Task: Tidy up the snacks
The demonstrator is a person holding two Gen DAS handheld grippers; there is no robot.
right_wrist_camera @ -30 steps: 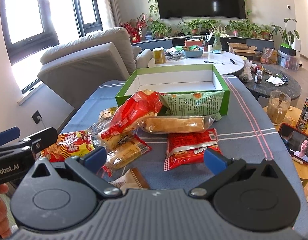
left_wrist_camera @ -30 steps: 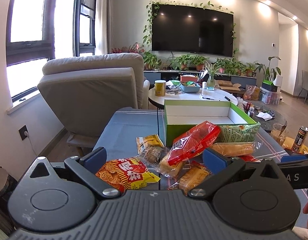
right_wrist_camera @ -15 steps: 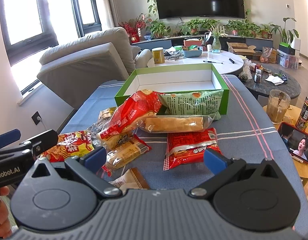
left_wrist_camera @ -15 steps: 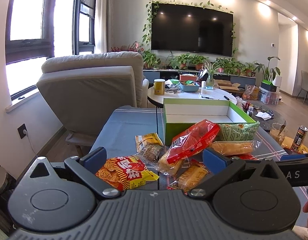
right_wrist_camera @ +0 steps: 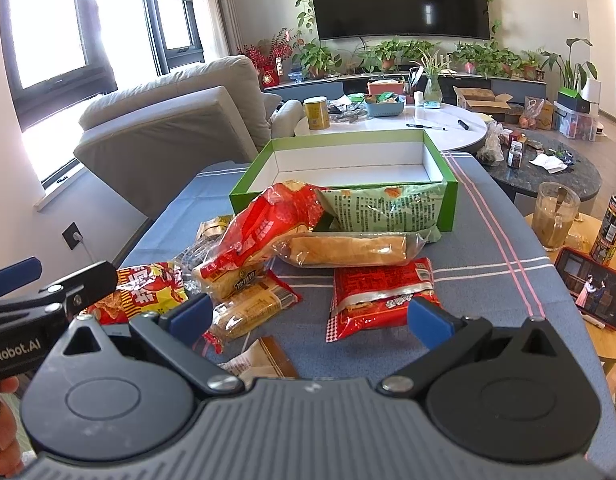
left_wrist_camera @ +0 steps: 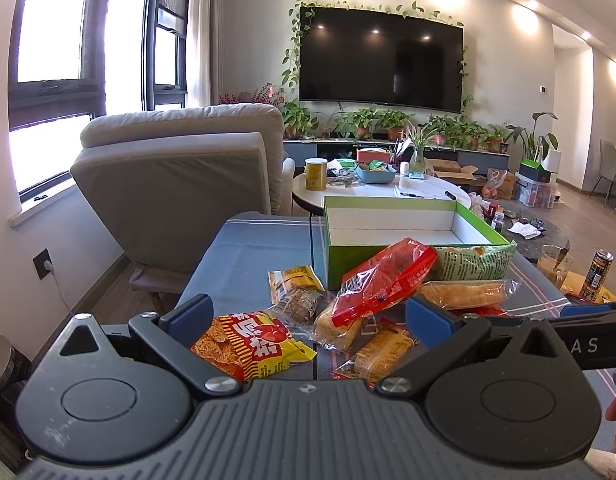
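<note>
Only right view, phone (right_wrist_camera: 594, 288), brown packet (right_wrist_camera: 263, 360)

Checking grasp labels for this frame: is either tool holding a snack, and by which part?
Nothing held. Left tool and right tool are both open, above the snack packets on the table, touching none. The green box is empty.

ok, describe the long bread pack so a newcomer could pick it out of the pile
Start at the green box on the blue tablecloth. Directly in front of it, below the pale green bag leaning on its wall, lies the long bread pack, crosswise. It is the only fully clear wrapper, showing one plain golden loaf; the flat red packet lies nearer.
</note>
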